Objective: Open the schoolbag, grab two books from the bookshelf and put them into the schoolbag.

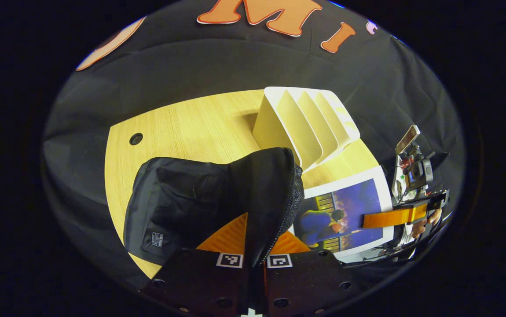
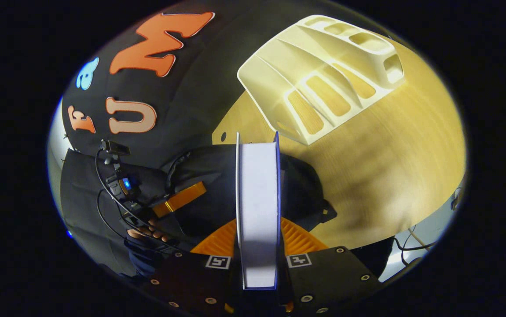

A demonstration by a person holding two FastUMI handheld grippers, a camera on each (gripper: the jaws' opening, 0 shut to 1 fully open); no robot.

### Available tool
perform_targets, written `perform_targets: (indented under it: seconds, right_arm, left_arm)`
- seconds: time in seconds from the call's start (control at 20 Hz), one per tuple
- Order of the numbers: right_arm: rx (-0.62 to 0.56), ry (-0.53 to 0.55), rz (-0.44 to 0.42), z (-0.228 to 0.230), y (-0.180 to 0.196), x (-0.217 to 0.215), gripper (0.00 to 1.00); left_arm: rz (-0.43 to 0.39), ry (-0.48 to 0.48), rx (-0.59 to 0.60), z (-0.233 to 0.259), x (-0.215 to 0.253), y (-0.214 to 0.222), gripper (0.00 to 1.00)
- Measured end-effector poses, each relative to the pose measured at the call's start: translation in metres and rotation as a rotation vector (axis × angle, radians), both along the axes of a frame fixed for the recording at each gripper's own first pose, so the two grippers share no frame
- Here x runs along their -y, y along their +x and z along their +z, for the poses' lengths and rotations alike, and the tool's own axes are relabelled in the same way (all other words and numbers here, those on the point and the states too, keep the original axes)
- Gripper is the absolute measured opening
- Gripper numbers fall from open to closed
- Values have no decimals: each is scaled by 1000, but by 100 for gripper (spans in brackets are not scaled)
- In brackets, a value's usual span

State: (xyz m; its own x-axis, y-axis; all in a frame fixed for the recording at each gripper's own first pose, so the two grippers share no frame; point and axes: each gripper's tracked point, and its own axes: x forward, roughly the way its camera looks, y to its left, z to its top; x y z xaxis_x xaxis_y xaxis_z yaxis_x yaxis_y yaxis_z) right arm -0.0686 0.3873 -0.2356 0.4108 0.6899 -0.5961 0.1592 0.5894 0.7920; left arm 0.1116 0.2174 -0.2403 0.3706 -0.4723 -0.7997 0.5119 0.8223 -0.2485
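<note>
The left gripper point(image 1: 255, 259) had its jaws clamped on the zipper edge of the bag point(image 1: 218, 198), pulling the flap up so the mouth stood open on the surface point(image 1: 182, 127). The right gripper point(image 2: 257, 264) had its jaws clamped on a book point(image 2: 258, 207), held edge-up just above the bag's opening; in the left gripper view the same book's cover point(image 1: 345, 215) showed just beside the lifted flap. The shelf point(image 2: 323, 75) stood behind the bag, and its slots looked empty, though some were partly hidden, so this was probably the second book. To do this step well, the left hand should hold the flap high and taut, while the right lowers the book straight down between the zipper edges and lets go only once it sits deep inside.
</note>
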Motion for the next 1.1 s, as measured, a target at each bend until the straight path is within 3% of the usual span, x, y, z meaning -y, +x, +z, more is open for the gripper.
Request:
perform_targets:
  seconds: [0.55,1.1]
  right_arm:
    - [-6,156,-34,-36,22,-64,31]
    - [56,223,-119,-60,53,-118,31]
  left_arm:
    - [15,-46,-5,3,7,-1,6]
    - [6,-93,-10,5,20,-10,6]
